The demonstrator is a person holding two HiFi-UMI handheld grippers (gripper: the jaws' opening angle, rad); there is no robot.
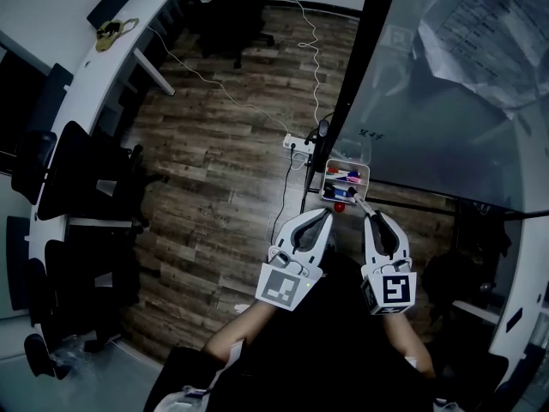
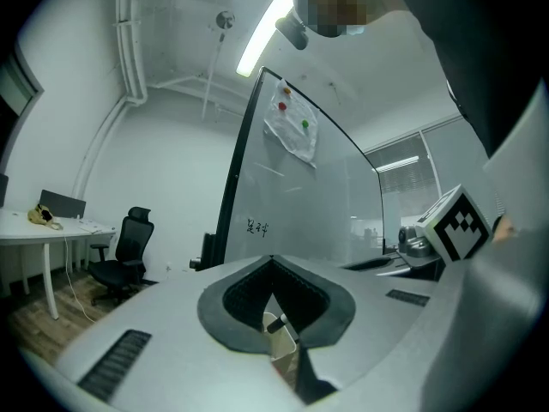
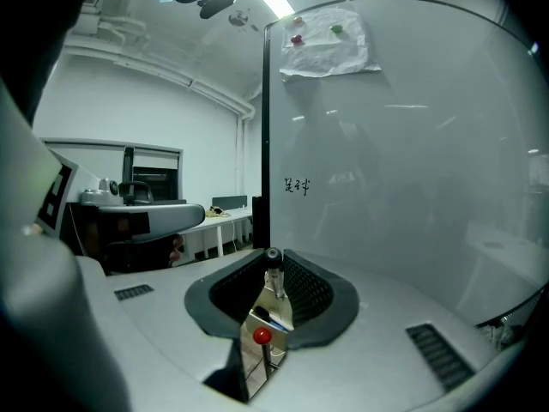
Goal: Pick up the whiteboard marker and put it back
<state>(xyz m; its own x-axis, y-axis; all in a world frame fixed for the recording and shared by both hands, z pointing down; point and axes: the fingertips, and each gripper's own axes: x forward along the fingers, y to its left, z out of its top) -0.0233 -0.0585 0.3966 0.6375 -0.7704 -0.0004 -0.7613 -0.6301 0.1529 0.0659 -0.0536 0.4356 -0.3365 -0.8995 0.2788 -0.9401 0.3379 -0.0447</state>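
My right gripper is shut on a whiteboard marker with a black cap and a pale barrel. The marker's tip points at the small white tray fixed at the foot of the whiteboard. Several markers lie in that tray, and a red round magnet sits at its front edge. My left gripper hangs just left of the tray, shut with nothing in it. Through its jaws I see the tray and a marker end.
The glass whiteboard carries pinned papers and small writing. A power strip with trailing cables lies on the wooden floor. Black office chairs and a curved white desk line the left side.
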